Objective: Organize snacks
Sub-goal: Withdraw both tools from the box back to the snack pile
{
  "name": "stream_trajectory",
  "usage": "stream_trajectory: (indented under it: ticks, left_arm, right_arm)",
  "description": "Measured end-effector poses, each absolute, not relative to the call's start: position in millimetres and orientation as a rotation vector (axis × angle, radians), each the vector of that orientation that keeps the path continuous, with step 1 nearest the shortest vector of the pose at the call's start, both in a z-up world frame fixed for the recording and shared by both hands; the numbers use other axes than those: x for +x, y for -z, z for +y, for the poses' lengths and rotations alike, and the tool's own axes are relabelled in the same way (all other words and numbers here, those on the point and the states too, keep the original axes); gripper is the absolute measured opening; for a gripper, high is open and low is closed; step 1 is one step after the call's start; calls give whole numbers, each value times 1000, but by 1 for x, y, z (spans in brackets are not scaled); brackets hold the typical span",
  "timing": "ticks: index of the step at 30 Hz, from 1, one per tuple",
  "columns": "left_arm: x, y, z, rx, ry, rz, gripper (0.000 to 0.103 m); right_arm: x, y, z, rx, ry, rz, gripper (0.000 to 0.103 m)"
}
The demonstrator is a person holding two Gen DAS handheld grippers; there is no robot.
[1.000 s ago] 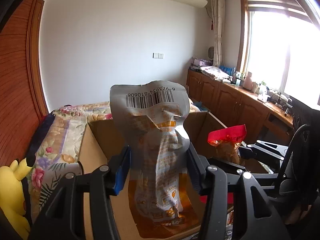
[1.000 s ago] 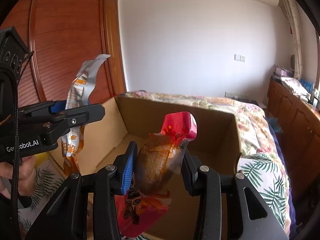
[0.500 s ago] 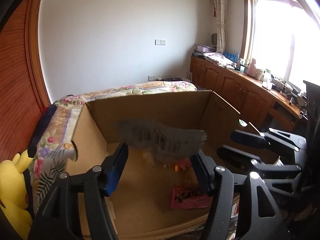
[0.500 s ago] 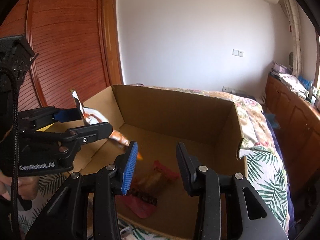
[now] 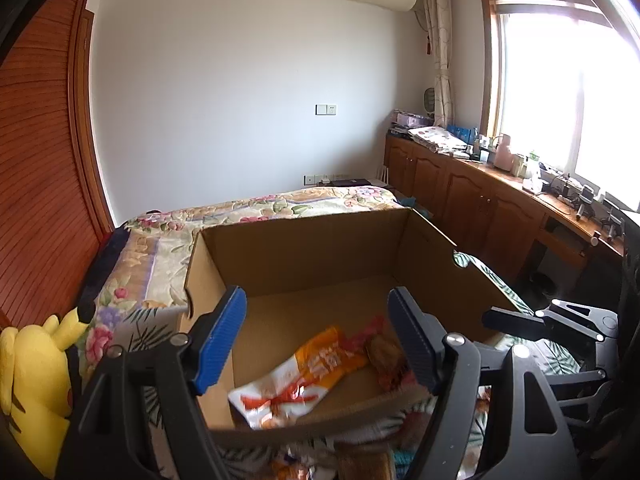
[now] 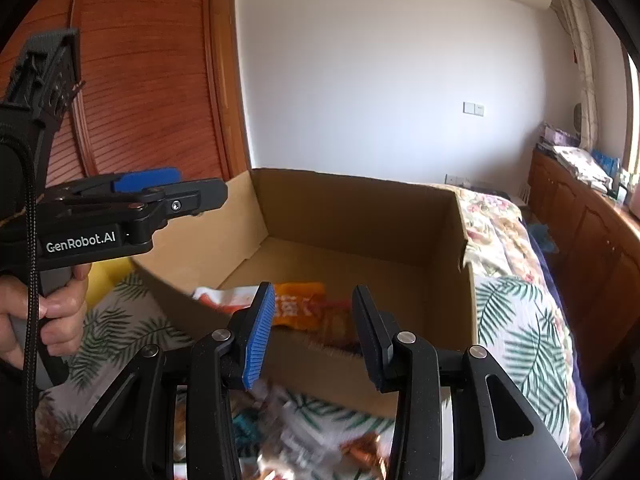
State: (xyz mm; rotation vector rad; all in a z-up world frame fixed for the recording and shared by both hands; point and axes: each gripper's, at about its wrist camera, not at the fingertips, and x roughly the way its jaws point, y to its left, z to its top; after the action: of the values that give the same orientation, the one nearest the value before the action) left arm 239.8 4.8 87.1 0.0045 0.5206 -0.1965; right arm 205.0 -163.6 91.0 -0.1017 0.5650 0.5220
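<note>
An open cardboard box (image 5: 304, 248) stands on the bed. An orange and white snack packet (image 5: 304, 376) lies on its floor, with a red packet (image 5: 386, 354) beside it. My left gripper (image 5: 318, 300) hangs in front of the box's near wall. Its jaws are opening and nothing is between them. My right gripper (image 6: 313, 294) is open and empty, just short of the box (image 6: 352, 200). Past it the orange packet (image 6: 298, 300) and the red packet (image 6: 340, 316) lie inside. Several loose snacks (image 6: 320, 440) lie blurred on the bed under the right gripper.
A yellow plush toy (image 5: 32, 380) sits left of the box. The floral bedspread (image 6: 516, 304) runs along the box's right side. Wooden cabinets (image 5: 472, 204) line the window wall. A hand (image 6: 52, 308) holds the left gripper (image 6: 172, 192) at the box's left wall.
Both packets have left the jaws and dropped into the box. The left jaws have spread wider. Both grippers have drawn back from the box.
</note>
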Motion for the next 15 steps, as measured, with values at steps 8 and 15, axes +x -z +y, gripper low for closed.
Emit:
stream_trajectory:
  ticks: [8,15]
  left_arm:
    - [179,-85,13,6,204,507,74]
    - [139,-57,22,3,209,548,74]
  right_arm:
    - [150,-91,-170,-65,-528,557,43]
    - [113,-76,-165,-51,-510,571,56]
